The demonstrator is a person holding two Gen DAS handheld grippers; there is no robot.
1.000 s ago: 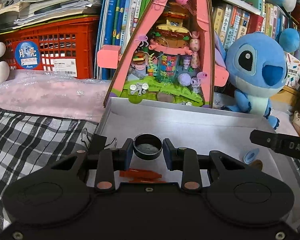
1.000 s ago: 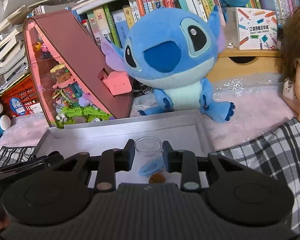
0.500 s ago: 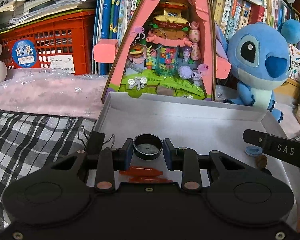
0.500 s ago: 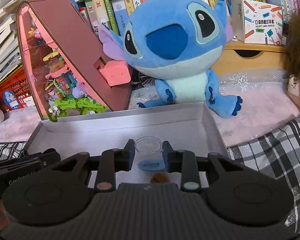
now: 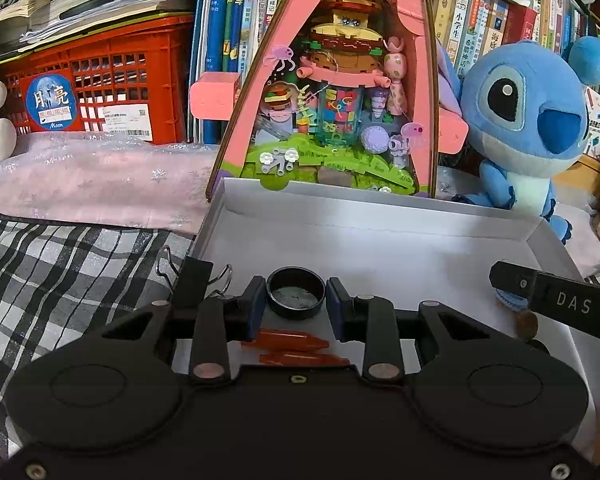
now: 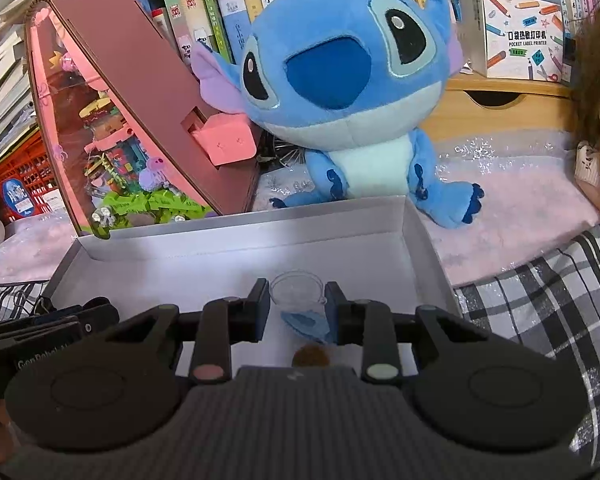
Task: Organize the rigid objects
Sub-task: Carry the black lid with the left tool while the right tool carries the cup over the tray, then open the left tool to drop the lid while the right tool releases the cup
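Note:
A shallow white box (image 5: 380, 248) lies on the checked cloth; it also shows in the right wrist view (image 6: 220, 256). My left gripper (image 5: 296, 300) is shut on a small black round cap (image 5: 296, 298) and holds it over the box's left part. Two orange pieces (image 5: 296, 346) lie in the box under it. My right gripper (image 6: 298, 300) is shut on a small clear round cup (image 6: 298, 292) over the box's right part. A blue disc (image 6: 306, 324) and a brown coin (image 6: 310, 357) lie in the box below it.
A black binder clip (image 5: 192, 280) sits on the box's left rim. Behind the box stand a pink triangular brick display (image 5: 340, 100), a blue plush toy (image 6: 340, 92), books and a red crate (image 5: 96, 80). Checked cloth (image 5: 60, 272) lies on the left.
Both grippers have tilted and moved slightly forward over the box, each still holding its piece. The blue disc and coin now sit closer under the right gripper.

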